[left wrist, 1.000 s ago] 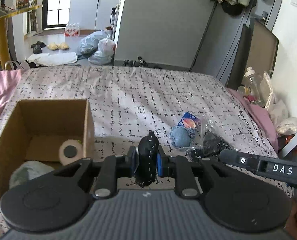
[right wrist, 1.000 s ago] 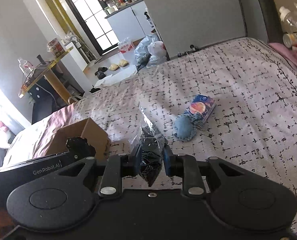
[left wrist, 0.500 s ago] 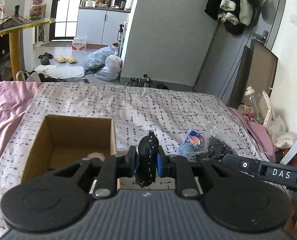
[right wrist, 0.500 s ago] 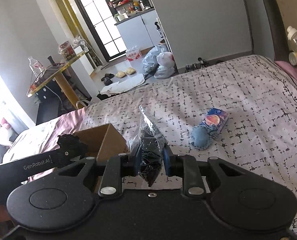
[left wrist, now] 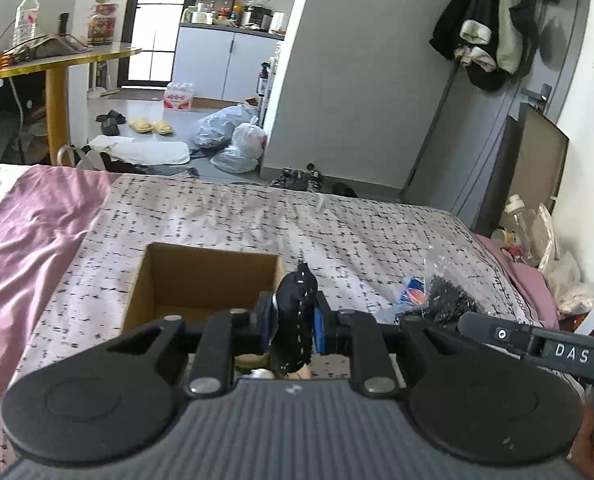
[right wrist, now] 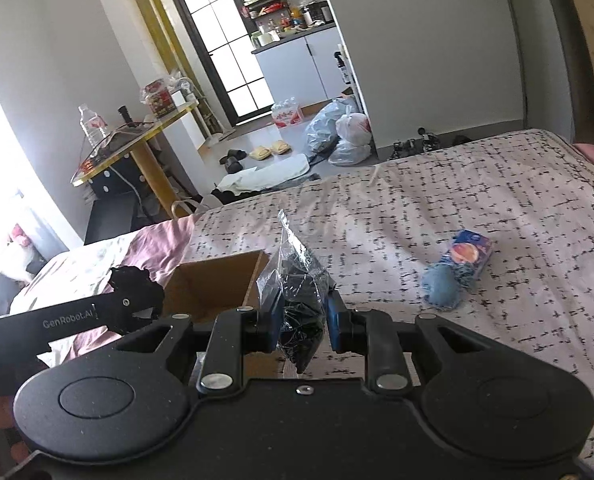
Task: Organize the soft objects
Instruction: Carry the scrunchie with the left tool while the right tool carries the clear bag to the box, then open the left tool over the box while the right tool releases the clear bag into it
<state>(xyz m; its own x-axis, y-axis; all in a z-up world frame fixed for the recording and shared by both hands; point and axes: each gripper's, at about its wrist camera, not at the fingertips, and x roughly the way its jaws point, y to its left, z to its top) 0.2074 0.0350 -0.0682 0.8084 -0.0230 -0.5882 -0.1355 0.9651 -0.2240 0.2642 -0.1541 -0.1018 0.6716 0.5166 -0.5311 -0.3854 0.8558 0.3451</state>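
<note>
Cardboard box (left wrist: 201,276) contents mostly hidden behind left tool (left wrist: 293,322).

Bright daylight from the far window (right wrist: 233,64), sharp, edges fisheye-bent.

Left claw (left wrist: 292,326) and right claw (right wrist: 301,318) are raised side by side, each clamped on something dark.
</note>
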